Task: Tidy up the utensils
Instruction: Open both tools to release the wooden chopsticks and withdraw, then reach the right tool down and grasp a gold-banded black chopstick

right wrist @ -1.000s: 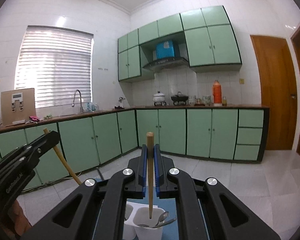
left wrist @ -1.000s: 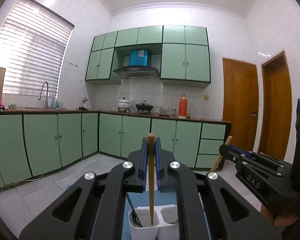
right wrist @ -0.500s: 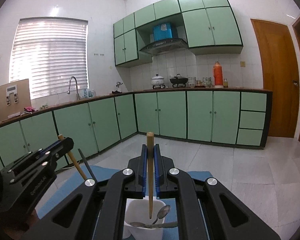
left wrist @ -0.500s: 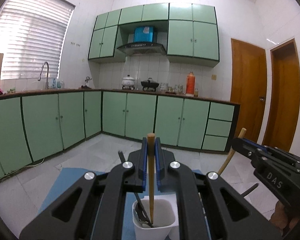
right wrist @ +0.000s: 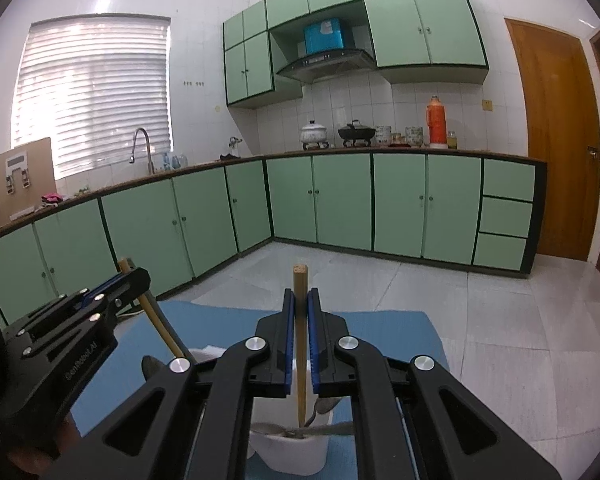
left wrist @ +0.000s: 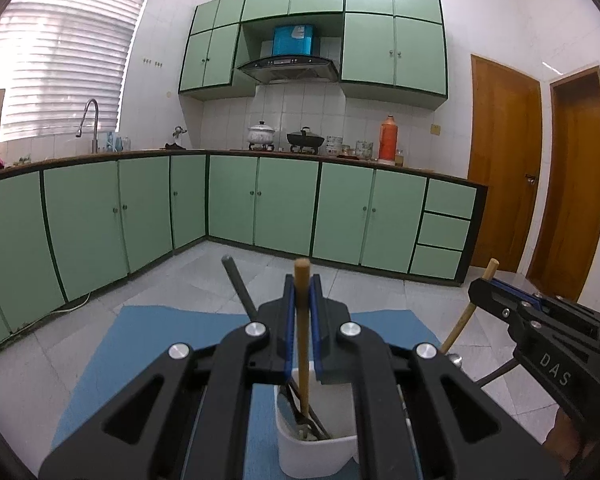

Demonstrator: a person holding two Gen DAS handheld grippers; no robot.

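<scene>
We've got both tongs clamped on a chopstick each — left tongs w/ its chopstick tip inside the white holder, right tongs likewise. Spoons already in; release left.

white letters "das" stand on the side of the black plastic right gripper. faint pale lettering on the side of the black plastic left gripper is too blurred to read.
</scene>
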